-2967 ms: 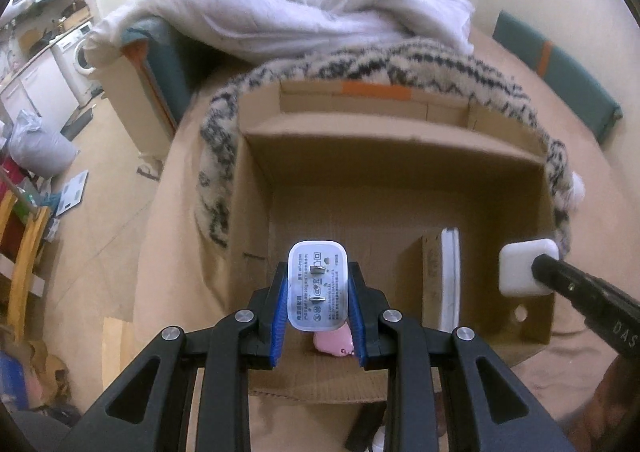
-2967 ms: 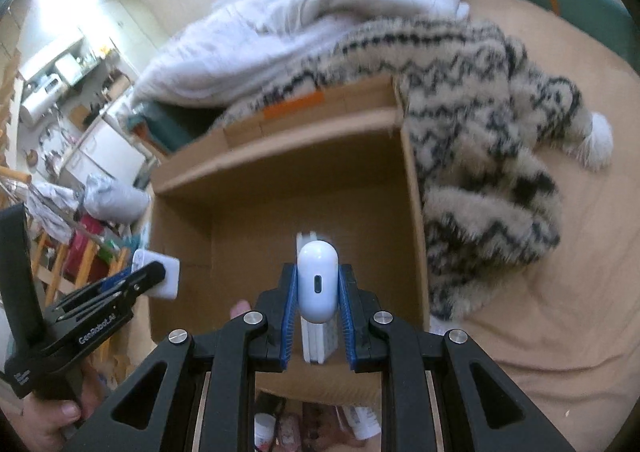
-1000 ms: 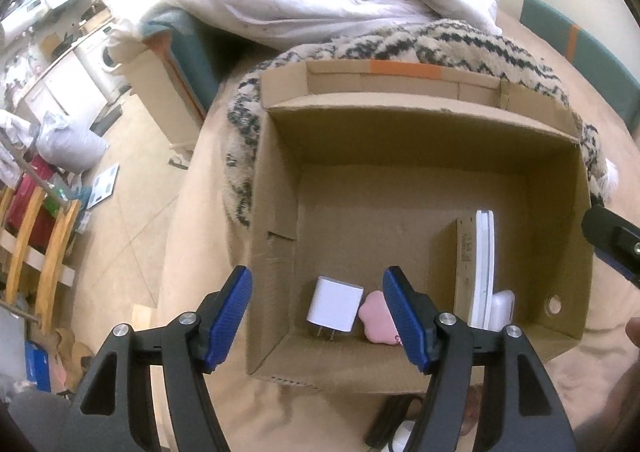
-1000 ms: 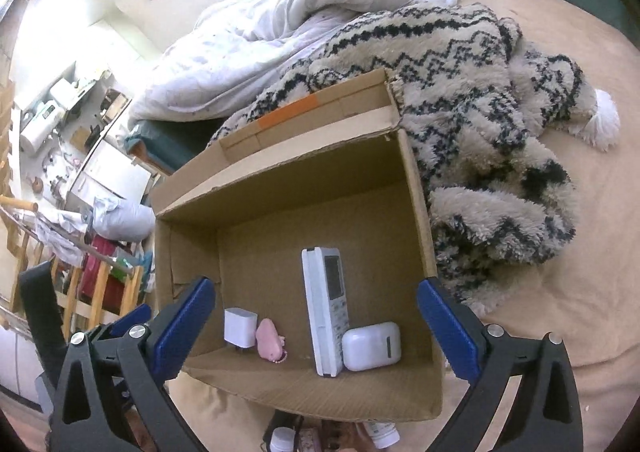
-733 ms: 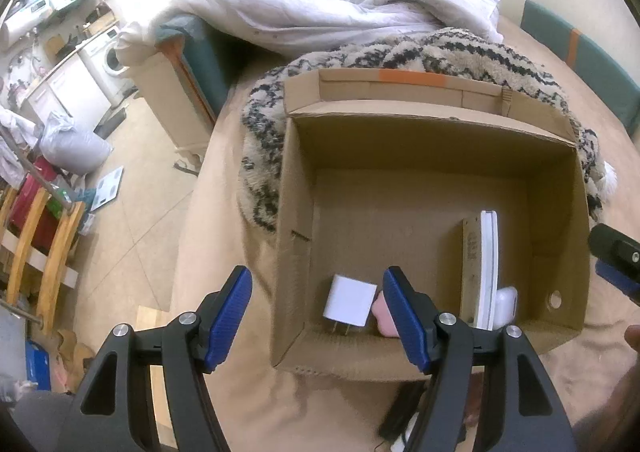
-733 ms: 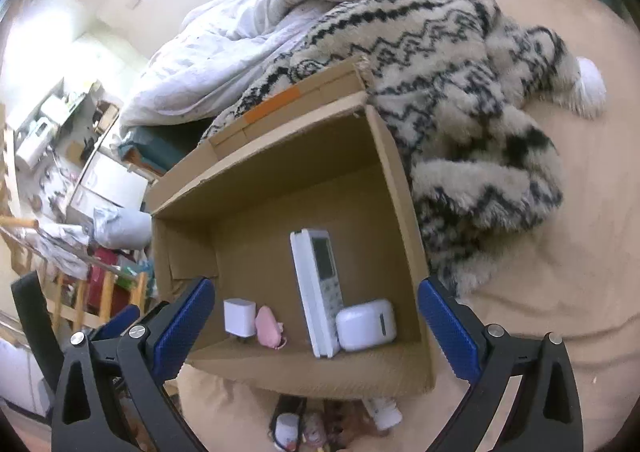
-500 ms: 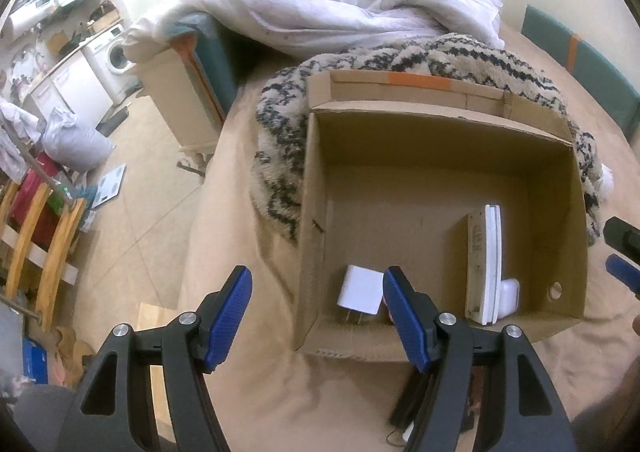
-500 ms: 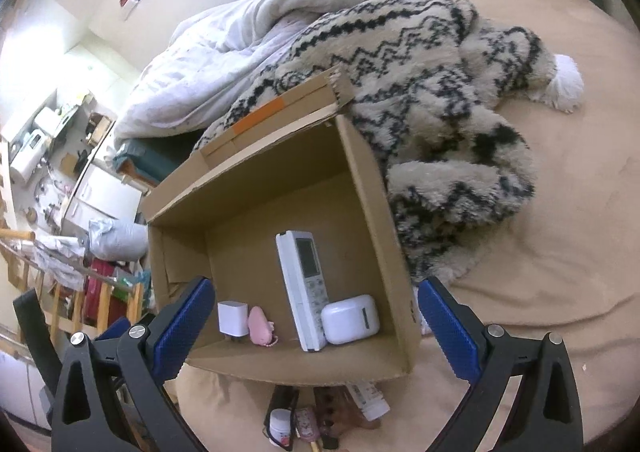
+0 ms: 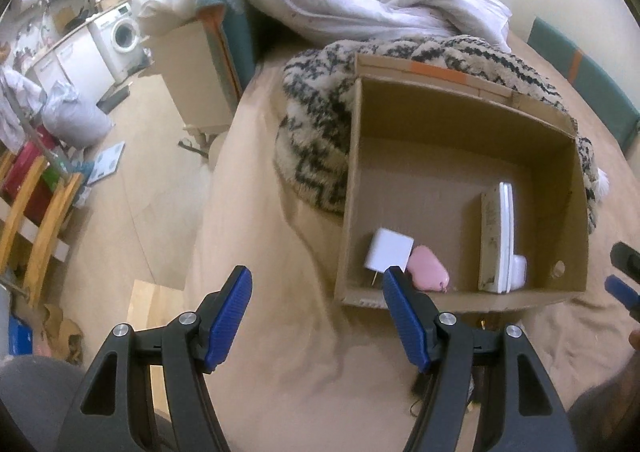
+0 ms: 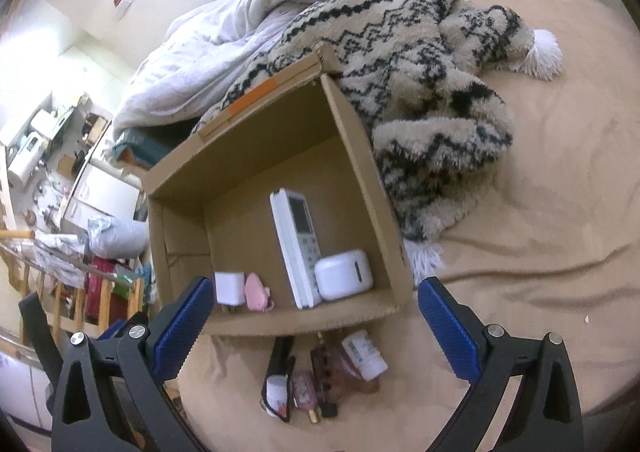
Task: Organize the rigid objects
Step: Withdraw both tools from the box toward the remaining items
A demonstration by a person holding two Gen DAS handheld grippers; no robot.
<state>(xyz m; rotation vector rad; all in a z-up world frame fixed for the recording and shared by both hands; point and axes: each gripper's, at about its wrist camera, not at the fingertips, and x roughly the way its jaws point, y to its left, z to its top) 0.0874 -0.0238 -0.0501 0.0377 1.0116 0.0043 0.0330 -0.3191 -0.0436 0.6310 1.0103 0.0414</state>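
An open cardboard box (image 9: 352, 188) (image 10: 360, 172) lies on the tan bed. Inside sit a white plug charger (image 9: 389, 254) (image 10: 229, 288), a small pink thing (image 9: 429, 274) (image 10: 256, 291), a white remote (image 9: 499, 236) (image 10: 297, 240) and a white earbud case (image 9: 518, 271) (image 10: 344, 274). My left gripper (image 9: 316, 316) is open and empty, hanging over the sheet left of the box's near corner. My right gripper (image 10: 312, 316) is open wide and empty, just in front of the box's near wall. Its tip (image 9: 624, 272) shows at the right edge of the left wrist view.
Several small items lie on the sheet by the box's near wall: a black case (image 10: 280, 360), a white bottle (image 10: 364, 356), a brown piece (image 10: 332, 376). A patterned fleece (image 10: 432, 100) and a white duvet (image 9: 360, 0) lie behind the box. The bed edge drops to the floor (image 9: 132, 188) at left.
Both grippers, open and empty, have drawn back and to the left of the box, so the box has slid right in the left view and small items before it now show.
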